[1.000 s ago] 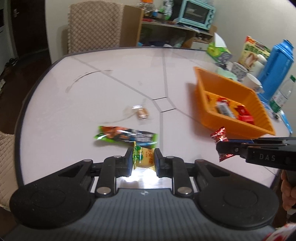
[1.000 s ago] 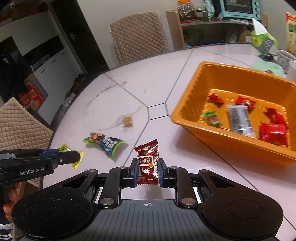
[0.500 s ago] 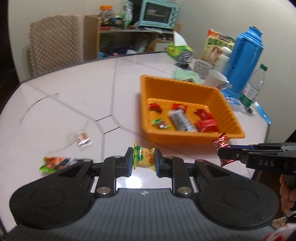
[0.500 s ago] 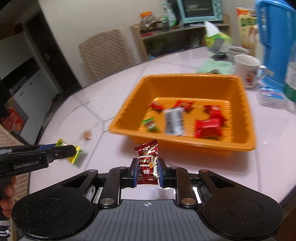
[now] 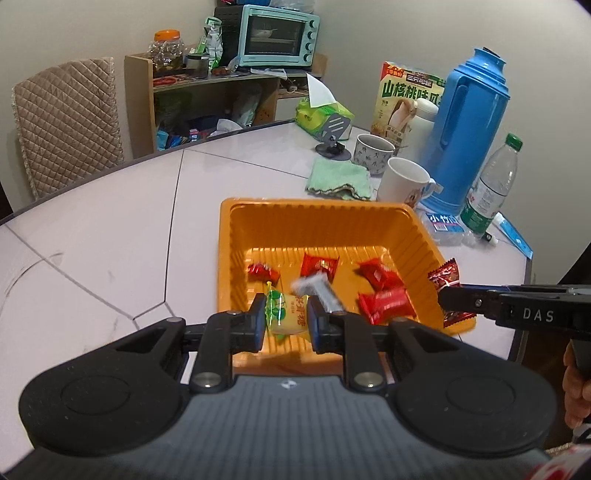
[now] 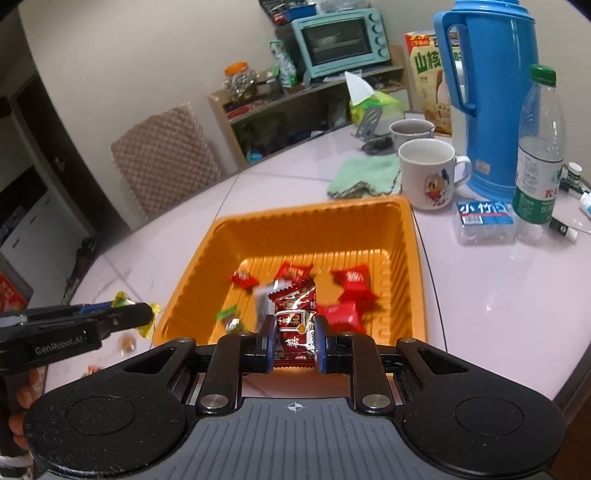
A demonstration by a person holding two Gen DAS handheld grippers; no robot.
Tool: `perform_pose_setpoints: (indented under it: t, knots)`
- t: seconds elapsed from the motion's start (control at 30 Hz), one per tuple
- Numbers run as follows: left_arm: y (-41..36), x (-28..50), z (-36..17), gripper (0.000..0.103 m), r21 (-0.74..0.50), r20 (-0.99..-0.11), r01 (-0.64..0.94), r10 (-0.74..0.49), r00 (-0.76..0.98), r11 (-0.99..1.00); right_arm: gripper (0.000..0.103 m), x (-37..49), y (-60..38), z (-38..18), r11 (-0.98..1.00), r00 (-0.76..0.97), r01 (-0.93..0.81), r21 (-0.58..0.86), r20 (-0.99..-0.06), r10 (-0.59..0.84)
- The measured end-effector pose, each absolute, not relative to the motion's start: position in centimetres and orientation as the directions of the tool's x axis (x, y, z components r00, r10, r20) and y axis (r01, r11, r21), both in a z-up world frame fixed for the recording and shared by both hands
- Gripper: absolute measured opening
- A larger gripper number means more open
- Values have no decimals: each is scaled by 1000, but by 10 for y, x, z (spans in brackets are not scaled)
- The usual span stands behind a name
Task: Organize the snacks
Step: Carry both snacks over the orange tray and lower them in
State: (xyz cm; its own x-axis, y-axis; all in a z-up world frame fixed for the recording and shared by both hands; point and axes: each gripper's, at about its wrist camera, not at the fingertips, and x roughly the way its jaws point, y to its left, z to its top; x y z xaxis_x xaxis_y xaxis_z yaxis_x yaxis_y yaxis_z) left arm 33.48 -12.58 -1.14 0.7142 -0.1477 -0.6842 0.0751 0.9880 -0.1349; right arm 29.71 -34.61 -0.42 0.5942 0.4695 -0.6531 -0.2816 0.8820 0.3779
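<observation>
- The left gripper (image 5: 286,320) has its jaws closed tight on a yellow-and-green snack packet (image 5: 287,314); the packet stands between the pads, over the near edge of the orange tray (image 5: 236,221).
- The right gripper (image 6: 294,338) is clamped the same way on a dark red snack packet (image 6: 295,314), held upright with its crimped top above the fingers — it too hangs over the tray's near side.
- In the left wrist view the right gripper comes in from the right edge, its red packet sticking out past the tray's right rim; part of a hand (image 5: 576,387) shows behind it.
- In the right wrist view the left gripper sits at the left edge, just outside the tray's left wall, above the white table (image 6: 498,295).
- Inside the tray lie several red wrapped snacks (image 5: 384,301), a silvery bar (image 5: 319,291) and a small green-wrapped sweet (image 6: 229,314) — some blurred.
- Just beyond the tray: a green cloth (image 5: 338,179), two mugs (image 6: 428,173), a blue thermos (image 5: 469,125) and a clear water bottle (image 6: 539,147).
- Furthest back, a shelf carries a teal toaster oven (image 5: 275,35), with a quilted chair (image 5: 68,118) to its left.
</observation>
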Motion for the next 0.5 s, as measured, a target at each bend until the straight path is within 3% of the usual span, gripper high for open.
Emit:
perform_pose_setpoints:
  t: [0.5]
  knots:
    - [-132,396,-36,20,-114,-730,83,-140,669,990,22,336,-333,-22,882,580,-254,398,-667,468]
